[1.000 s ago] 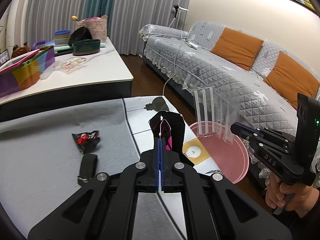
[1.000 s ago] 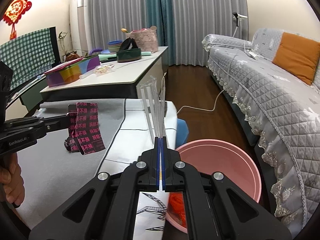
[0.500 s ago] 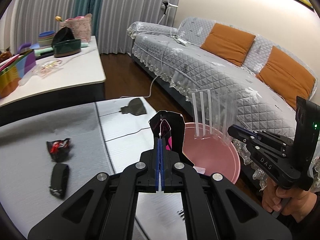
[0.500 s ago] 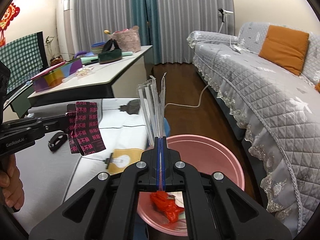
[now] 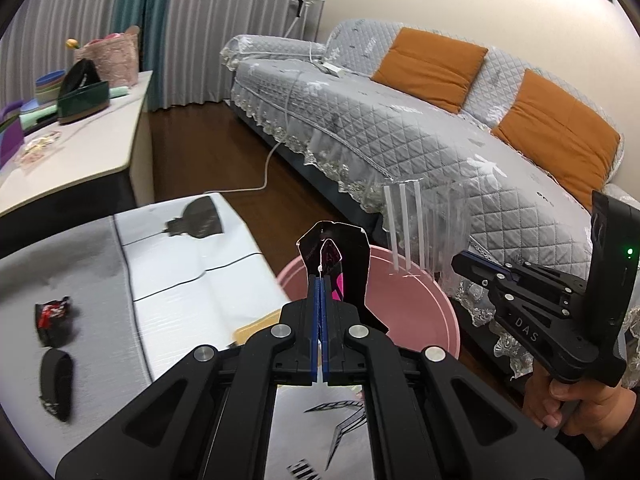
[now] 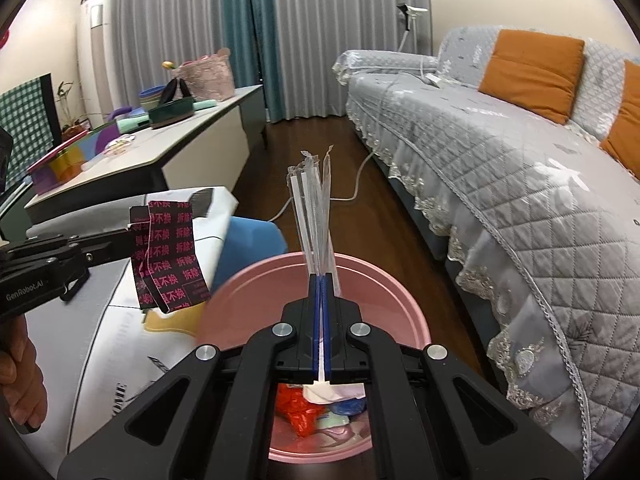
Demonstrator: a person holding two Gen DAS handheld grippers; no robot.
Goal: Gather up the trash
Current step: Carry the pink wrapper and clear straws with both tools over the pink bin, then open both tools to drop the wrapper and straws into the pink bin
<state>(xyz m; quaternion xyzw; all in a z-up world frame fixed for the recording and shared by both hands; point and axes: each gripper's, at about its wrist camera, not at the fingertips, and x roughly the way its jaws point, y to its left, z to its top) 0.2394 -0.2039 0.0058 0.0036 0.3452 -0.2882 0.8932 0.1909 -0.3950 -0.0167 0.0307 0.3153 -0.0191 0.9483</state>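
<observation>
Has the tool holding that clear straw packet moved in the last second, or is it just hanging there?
Yes. The right tool, shut on the clear straw packet, has moved from the white table's edge to over the pink basin.

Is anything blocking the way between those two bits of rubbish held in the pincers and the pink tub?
Nothing visible. The clear plastic straw wrapper in the right gripper is already above the open round pink plastic basin; the black-and-pink printed wrapper in the left gripper hangs beside its rim, with only air between.

Grey sofa (image 5: 400,128), curtains (image 6: 192,20), prob. wood floor (image 5: 208,160)
</observation>
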